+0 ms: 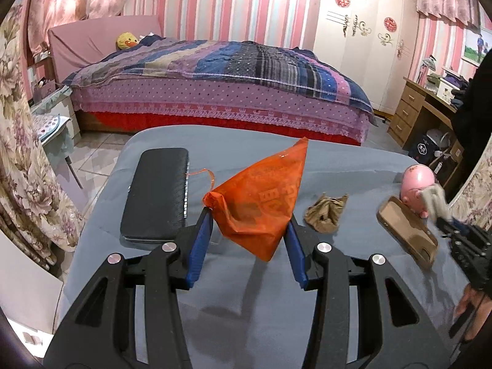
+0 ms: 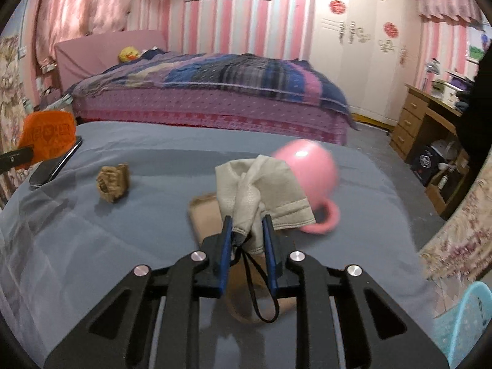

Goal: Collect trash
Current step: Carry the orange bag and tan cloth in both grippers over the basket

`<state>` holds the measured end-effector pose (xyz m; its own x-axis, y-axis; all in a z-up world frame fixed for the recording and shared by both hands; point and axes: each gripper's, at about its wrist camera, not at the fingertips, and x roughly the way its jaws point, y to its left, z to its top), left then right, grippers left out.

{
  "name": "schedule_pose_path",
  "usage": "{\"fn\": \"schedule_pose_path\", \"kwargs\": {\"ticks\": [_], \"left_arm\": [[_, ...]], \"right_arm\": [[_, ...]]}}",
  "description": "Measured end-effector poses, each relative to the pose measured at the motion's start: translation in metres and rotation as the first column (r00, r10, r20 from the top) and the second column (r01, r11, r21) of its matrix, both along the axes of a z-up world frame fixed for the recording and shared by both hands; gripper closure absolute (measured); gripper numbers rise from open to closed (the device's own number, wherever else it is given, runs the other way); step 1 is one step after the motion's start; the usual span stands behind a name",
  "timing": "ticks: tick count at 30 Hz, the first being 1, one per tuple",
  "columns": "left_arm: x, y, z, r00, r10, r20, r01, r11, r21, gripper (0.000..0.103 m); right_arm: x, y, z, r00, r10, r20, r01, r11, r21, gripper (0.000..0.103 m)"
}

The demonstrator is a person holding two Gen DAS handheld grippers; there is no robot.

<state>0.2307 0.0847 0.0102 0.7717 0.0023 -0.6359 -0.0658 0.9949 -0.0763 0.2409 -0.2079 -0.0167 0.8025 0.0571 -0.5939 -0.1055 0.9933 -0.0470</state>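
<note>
Left wrist: left tool [image 1: 249, 215] clamping orange bag [image 1: 258, 203]; right tool [image 2: 247, 220] pinching face mask [image 2: 261, 184], mid-table.

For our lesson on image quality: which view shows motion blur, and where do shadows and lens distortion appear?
Right wrist view: pink piggy bank and bed smear with motion blur. Left wrist view: sharper, orange bag casts a shadow on the grey tablecloth. Both views: fisheye bends the walls.

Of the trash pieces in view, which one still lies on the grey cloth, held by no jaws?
The crumpled brown paper. It lies free on the cloth, while the orange bag hangs in the left gripper and the used face mask in the right gripper.
</note>
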Motion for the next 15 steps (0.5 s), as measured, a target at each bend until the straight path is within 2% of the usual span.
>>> {"fn": "schedule_pose_path", "kwargs": {"ticks": [9,15], "left_arm": [[-0.002,-0.042,0.012,0.997,-0.079,0.012,0.08,0.997,-0.009,0.058],[-0.004,-0.12,0.001,0.974,-0.226,-0.012,0.226,0.974,-0.036,0.058]], "right_arm": [[-0.045,-0.076,0.018,0.994,-0.105,0.04,0.104,0.994,0.023,0.083],[-0.069,-0.112,0.01,0.988,-0.156,0.022,0.156,0.988,0.017,0.083]]}}
